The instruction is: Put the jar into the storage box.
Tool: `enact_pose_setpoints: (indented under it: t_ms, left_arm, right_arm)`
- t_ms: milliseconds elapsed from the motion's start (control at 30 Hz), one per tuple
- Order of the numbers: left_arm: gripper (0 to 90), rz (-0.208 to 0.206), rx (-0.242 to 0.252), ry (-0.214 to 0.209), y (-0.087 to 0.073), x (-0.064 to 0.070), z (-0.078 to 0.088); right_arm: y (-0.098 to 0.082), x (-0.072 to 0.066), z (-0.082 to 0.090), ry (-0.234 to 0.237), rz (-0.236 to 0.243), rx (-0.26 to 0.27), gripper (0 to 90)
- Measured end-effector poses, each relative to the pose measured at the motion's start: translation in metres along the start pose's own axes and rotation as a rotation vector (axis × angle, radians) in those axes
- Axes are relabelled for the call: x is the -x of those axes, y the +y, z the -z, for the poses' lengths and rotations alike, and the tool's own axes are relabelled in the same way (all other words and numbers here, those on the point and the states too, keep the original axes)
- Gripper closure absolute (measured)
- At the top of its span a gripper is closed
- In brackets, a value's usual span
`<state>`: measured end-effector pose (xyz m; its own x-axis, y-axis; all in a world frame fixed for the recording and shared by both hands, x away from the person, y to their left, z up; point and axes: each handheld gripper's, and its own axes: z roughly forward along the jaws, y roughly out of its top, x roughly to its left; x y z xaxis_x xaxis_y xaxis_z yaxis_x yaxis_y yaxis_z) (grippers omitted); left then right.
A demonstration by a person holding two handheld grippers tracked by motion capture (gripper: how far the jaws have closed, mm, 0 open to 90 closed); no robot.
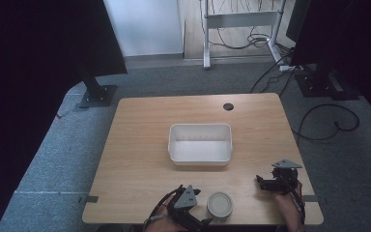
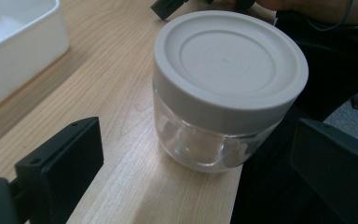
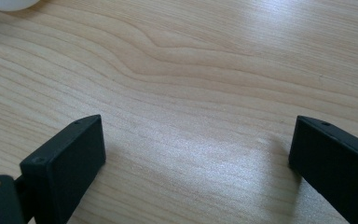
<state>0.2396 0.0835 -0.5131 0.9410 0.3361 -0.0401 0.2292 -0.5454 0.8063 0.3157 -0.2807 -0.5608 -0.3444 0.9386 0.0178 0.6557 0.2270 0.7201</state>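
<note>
Closing in on the jar [image 2: 228,88] at the bench's [image 1: 135,159] near edge.
Left gripper [image 2: 191,163] spread wide, empty; best centred on the clear body below the lid. Right gripper [image 3: 196,154] open, idle near the right edge.

Soft daylight, dark corners, mild blur.

Your high view looks forward and down from above the near edge of the light wooden worktop [image 1: 140,164]. Your left gripper view sits low and close to the clear glass jar with a grey lid [image 2: 223,88], also at the high view's lower centre [image 1: 220,205]. Your right gripper view faces bare wood at close range.
</note>
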Motion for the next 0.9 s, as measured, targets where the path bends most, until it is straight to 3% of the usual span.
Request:
enact_pose_setpoints:
  t_ms: [700, 900]
  left_arm:
    - [2.9, -0.040, -0.017, -0.015, 0.006, 0.011, -0.033]
    - [3.8, -0.059, -0.027, -0.003, 0.009, 0.014, -0.043]
  right_arm:
    - [0.000, 0.000, 0.000, 0.001, 0.000, 0.000, 3.1]
    - [0.000, 0.000, 0.000, 0.000, 0.000, 0.000, 3.1]
